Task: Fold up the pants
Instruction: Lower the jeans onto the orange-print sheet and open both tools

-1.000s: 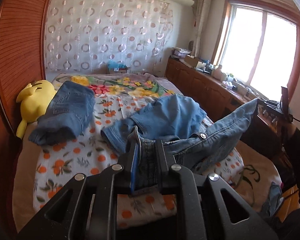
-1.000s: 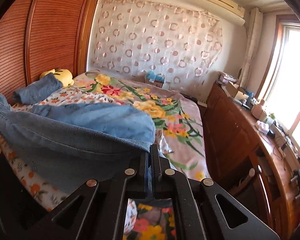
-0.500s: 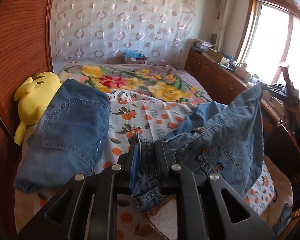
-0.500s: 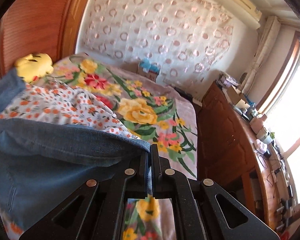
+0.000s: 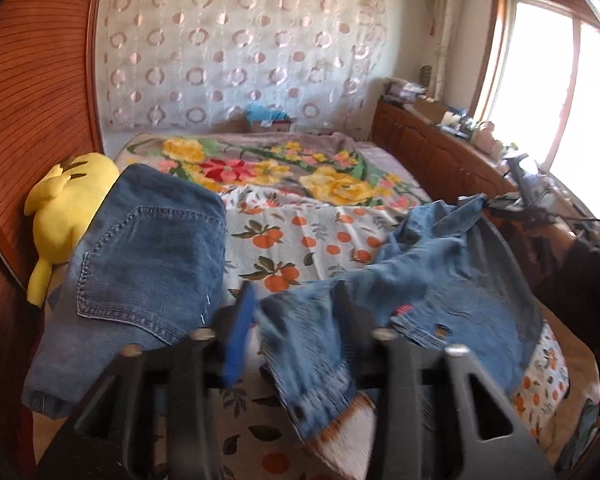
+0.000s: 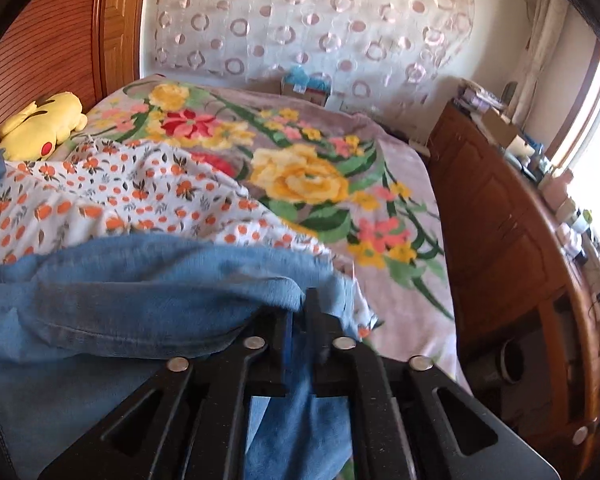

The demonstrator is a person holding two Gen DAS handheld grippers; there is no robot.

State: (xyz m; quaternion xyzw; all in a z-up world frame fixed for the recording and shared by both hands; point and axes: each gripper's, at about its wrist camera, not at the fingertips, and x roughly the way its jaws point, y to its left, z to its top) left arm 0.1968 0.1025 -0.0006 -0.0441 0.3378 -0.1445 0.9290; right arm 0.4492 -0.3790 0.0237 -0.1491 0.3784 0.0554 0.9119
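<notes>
Now letting go: L gripper [image 5: 296, 320] jaws opening wide, R gripper [image 6: 298, 316] jaws opening slightly, jeans [image 5: 440, 280] waistband loose between both, dropped at 3 o'clock of folded jeans [image 5: 140, 264].

Yellow plush toy [image 5: 66, 216] against wooden headboard [image 5: 28, 120]. Floral blanket [image 6: 300, 176] beyond orange-print sheet [image 5: 300, 240]. Cluttered wooden cabinet [image 6: 512, 216] beside bed, under bright window [image 5: 540, 80].

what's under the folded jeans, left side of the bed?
The folded jeans lie on the orange-print sheet, their far left edge beside the yellow plush. Whatever sits directly beneath them is covered.
</notes>
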